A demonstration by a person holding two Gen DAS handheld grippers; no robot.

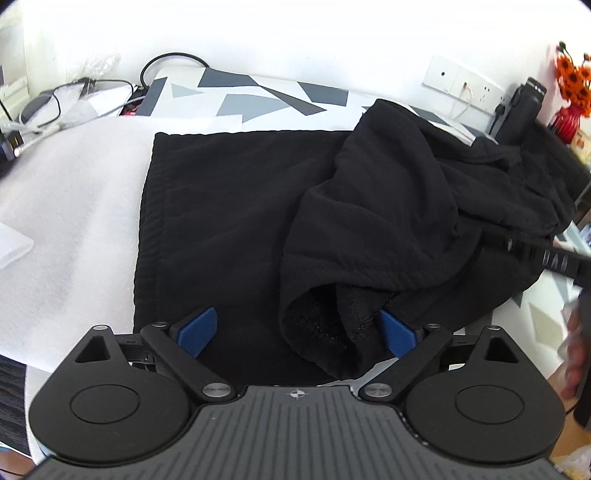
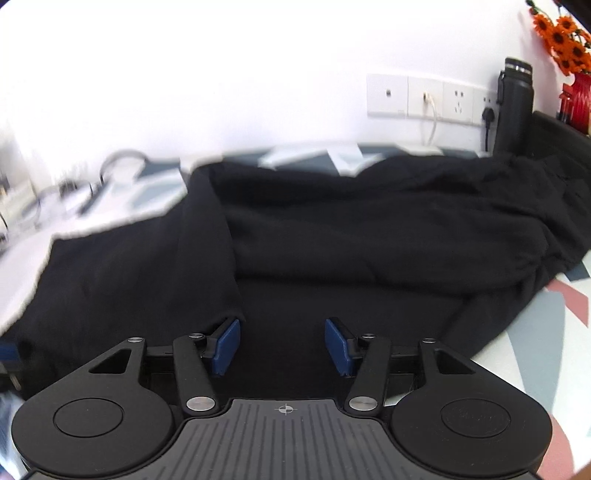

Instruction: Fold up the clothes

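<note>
A black sweatshirt (image 1: 236,206) lies spread on the table, ribbed hem at the left. A sleeve (image 1: 369,236) is folded over its body, the open cuff (image 1: 325,332) lying between my left gripper's blue pads. My left gripper (image 1: 299,332) is open, low over the near edge of the garment. In the right wrist view the same black garment (image 2: 351,229) fills the middle. My right gripper (image 2: 282,345) is open and empty just above the black cloth. The other gripper's black body (image 1: 546,254) shows at the right of the left wrist view.
A white cloth (image 1: 70,206) covers the table's left part, over a grey and white patterned cover (image 1: 258,96). Cables (image 1: 74,99) lie at the back left. A wall socket strip (image 2: 424,98), a black bottle (image 2: 513,107) and orange flowers (image 2: 561,33) stand at the back right.
</note>
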